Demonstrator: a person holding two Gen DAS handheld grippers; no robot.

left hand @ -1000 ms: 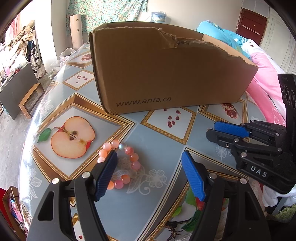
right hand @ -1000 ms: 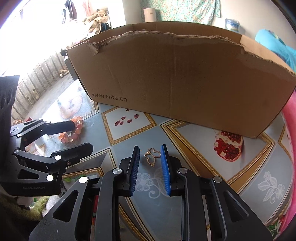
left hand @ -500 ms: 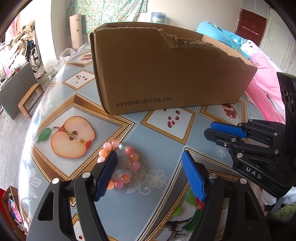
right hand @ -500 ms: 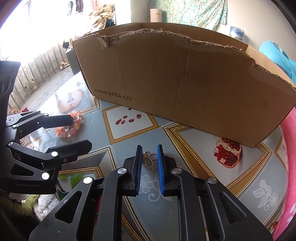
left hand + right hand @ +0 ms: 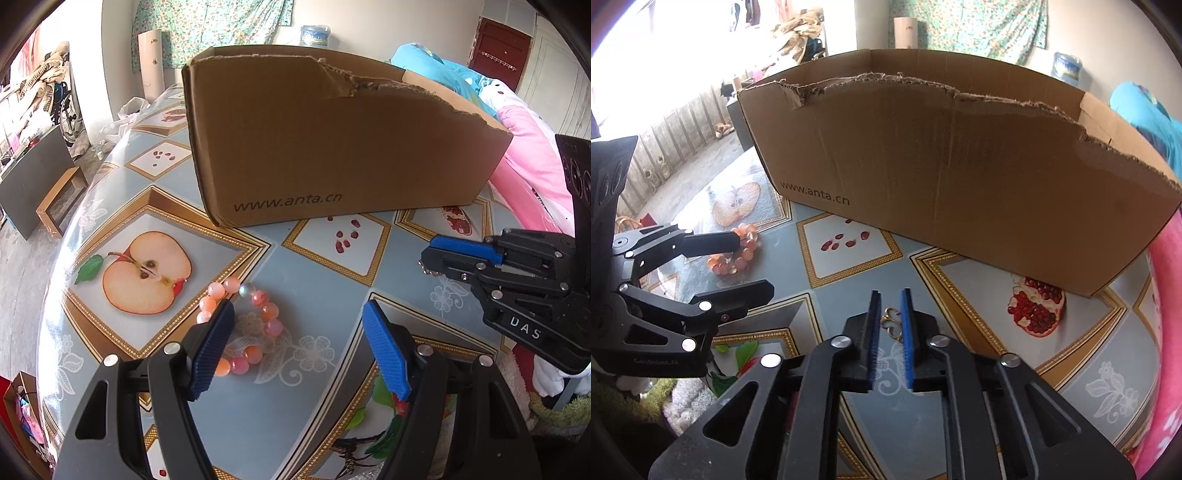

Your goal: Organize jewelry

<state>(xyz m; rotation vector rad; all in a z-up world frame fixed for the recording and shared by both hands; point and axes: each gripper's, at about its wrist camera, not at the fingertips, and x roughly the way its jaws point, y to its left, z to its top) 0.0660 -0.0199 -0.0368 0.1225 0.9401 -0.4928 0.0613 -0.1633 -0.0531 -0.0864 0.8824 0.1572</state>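
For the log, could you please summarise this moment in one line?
left gripper open over bead bracelet | right gripper shut on gold charm, jaws just eased

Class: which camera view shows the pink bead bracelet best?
The left wrist view: the bead bracelet lies close and large on the table, only partly covered by one finger of the left gripper. The right wrist view shows it small, far left, partly hidden.

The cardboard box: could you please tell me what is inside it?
Only bare inner walls of the box show near its rim, in the right wrist view. Its front wall covers the floor and anything lying inside, so the contents cannot be seen.
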